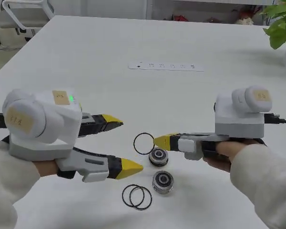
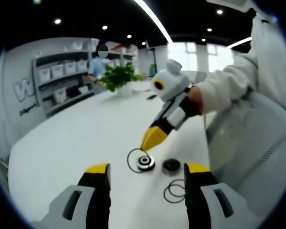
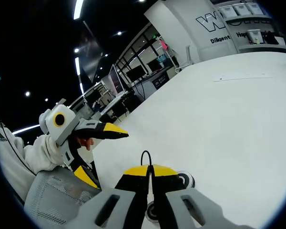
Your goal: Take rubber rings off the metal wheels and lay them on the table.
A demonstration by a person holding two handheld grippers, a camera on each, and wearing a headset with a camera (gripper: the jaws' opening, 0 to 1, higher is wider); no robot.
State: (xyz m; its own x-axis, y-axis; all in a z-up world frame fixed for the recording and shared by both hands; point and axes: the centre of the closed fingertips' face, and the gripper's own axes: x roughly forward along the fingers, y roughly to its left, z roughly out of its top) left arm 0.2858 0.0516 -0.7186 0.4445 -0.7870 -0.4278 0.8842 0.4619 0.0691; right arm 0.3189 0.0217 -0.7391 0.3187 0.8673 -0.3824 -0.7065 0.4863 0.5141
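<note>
Laydown step: right gripper [image 1: 157, 141] clamped on rubber ring [image 1: 136, 143], left gripper [image 1: 128, 145] apart; next, release ring onto desk [image 1: 205, 95] beneath.

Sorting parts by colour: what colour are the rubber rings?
Rubber rings are black; head view shows best.

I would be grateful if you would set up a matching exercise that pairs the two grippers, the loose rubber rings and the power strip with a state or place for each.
Things:
1. left gripper
2. right gripper
3. two loose rings
4. power strip

States or places:
A. on the far part of the table
B. jaws shut on a rubber ring
C. lying overlapped beside the nearer wheel
D. jaws open, nothing between them

Pairs: 1-D, 2-B, 3-C, 4-A.
</note>
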